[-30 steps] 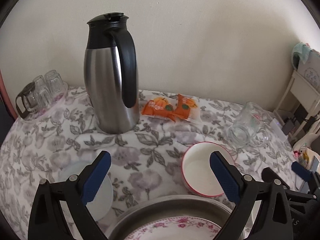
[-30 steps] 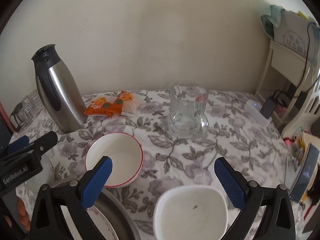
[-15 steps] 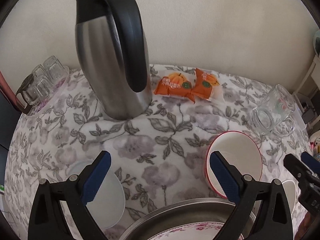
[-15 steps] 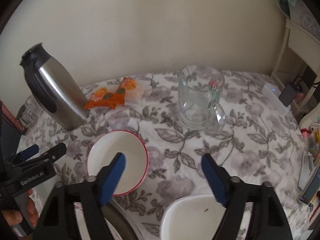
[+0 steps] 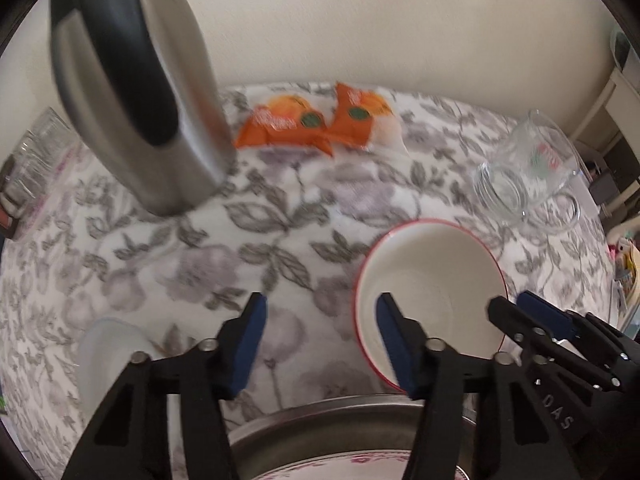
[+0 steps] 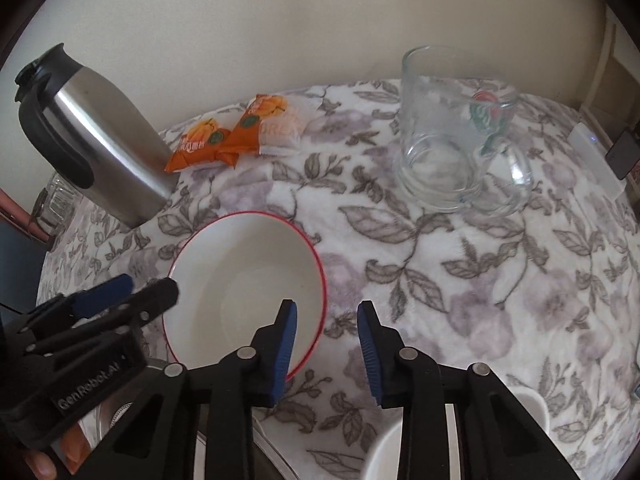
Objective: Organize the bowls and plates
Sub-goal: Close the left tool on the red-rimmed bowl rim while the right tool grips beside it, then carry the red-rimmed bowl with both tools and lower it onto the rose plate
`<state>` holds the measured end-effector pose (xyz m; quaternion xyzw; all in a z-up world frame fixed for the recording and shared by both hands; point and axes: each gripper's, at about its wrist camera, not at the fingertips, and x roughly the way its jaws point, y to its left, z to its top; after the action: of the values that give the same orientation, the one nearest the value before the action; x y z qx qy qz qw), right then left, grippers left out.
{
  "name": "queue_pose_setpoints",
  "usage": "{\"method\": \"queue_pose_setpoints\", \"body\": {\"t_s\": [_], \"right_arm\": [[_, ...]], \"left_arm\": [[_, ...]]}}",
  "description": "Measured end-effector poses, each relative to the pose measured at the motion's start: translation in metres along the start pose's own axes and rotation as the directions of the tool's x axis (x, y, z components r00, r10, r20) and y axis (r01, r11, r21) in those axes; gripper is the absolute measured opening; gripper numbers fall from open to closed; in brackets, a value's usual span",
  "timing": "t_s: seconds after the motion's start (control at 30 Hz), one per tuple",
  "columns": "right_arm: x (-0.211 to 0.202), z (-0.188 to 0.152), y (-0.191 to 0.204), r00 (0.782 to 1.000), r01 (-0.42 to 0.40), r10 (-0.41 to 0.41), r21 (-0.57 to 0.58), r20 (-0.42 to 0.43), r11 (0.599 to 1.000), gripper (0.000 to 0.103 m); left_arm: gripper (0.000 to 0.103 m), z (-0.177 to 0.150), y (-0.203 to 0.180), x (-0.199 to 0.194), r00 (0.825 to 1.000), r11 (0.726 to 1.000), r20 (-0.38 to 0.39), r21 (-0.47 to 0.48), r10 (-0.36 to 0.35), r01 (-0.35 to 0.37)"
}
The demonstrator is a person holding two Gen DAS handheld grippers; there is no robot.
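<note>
While both grippers drop nearer, their jaws are closing astride the bowl's rim, not yet pinching.

We count one red-rimmed bowl, one steel thermal jug, two orange snack packets, one glass mug and one metal tray.

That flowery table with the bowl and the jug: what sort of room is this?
Most likely a home dining or living corner. A floral cloth covers the table, with a steel jug, a glass mug, snack packets and a red-rimmed bowl on it.
</note>
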<state>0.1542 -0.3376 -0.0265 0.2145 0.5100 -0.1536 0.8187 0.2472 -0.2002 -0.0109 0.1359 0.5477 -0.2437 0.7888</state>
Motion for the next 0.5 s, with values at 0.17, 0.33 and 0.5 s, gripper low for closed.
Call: {"method": "queue_pose_setpoints", "body": {"t_s": [0.17,0.33,0.5], "right_arm": [[0.014,-0.002,0.004,1.000,-0.007,0.007,0.002,-0.025,1.000,0.032],[0.026,-0.003,0.005,0.998,-0.011,0.012,0.010,-0.057,1.000,0.027],[0.033,-0.004,0.007,0.997,-0.025,0.026,0.014,-0.074,1.000,0.023]], "left_arm": [[0.035,-0.003,0.000,0.017,0.998,0.999,-0.047,-0.010,-0.042,0.041],[0.027,-0.004,0.000,0.027,0.994,0.996,-0.059,-0.018,-0.090,0.089],[0.020,-0.006,-0.005,0.030,0.993,0.995,-0.067,-0.006,-0.102,0.102]]}}
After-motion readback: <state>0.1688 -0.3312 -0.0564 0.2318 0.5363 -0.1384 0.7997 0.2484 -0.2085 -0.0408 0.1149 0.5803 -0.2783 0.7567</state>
